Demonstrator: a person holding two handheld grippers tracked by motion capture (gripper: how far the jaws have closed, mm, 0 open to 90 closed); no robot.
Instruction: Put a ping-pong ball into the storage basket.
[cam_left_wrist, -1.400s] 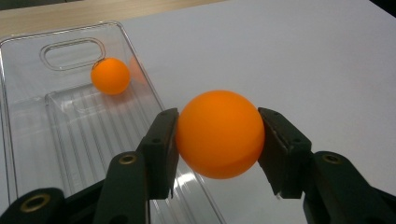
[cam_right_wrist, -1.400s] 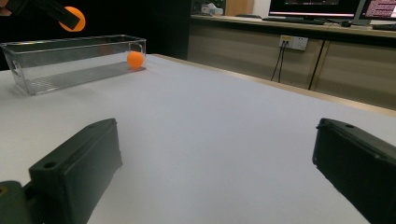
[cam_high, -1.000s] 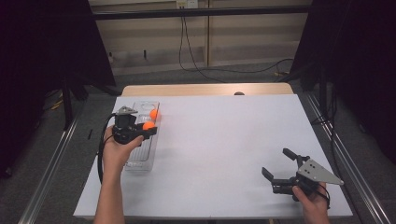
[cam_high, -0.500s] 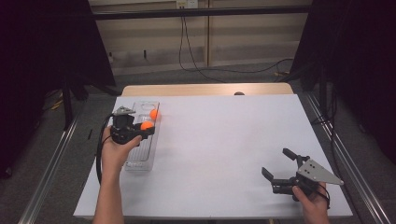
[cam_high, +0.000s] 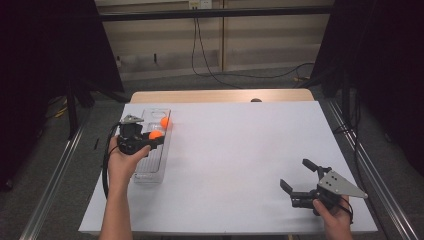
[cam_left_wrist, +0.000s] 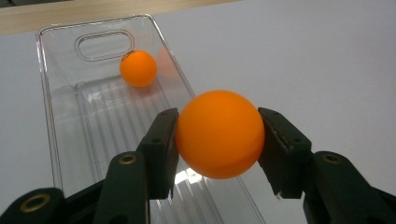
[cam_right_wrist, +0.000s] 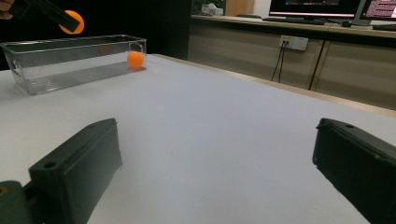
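My left gripper (cam_high: 156, 138) (cam_left_wrist: 218, 135) is shut on an orange ball (cam_high: 155, 135) (cam_left_wrist: 219, 134), which hangs above the right side of a clear plastic tray (cam_high: 149, 171) (cam_left_wrist: 56, 140) at the table's left. A second orange ball (cam_high: 164, 122) (cam_left_wrist: 138, 68) lies inside the tray at its far end, below the handle cut-out. In the right gripper view the held ball (cam_right_wrist: 72, 21) hovers over the tray (cam_right_wrist: 56, 77) and the other ball (cam_right_wrist: 135, 59) rests inside. My right gripper (cam_high: 298, 175) (cam_right_wrist: 215, 158) stands open near the table's front right, nothing between its fingers.
The white table top (cam_high: 240, 150) stretches between the tray and my right gripper. A wooden strip (cam_high: 215, 96) runs along the far edge. Metal rails (cam_high: 55, 170) flank the table. Dark curtains and a wall with cables stand behind.
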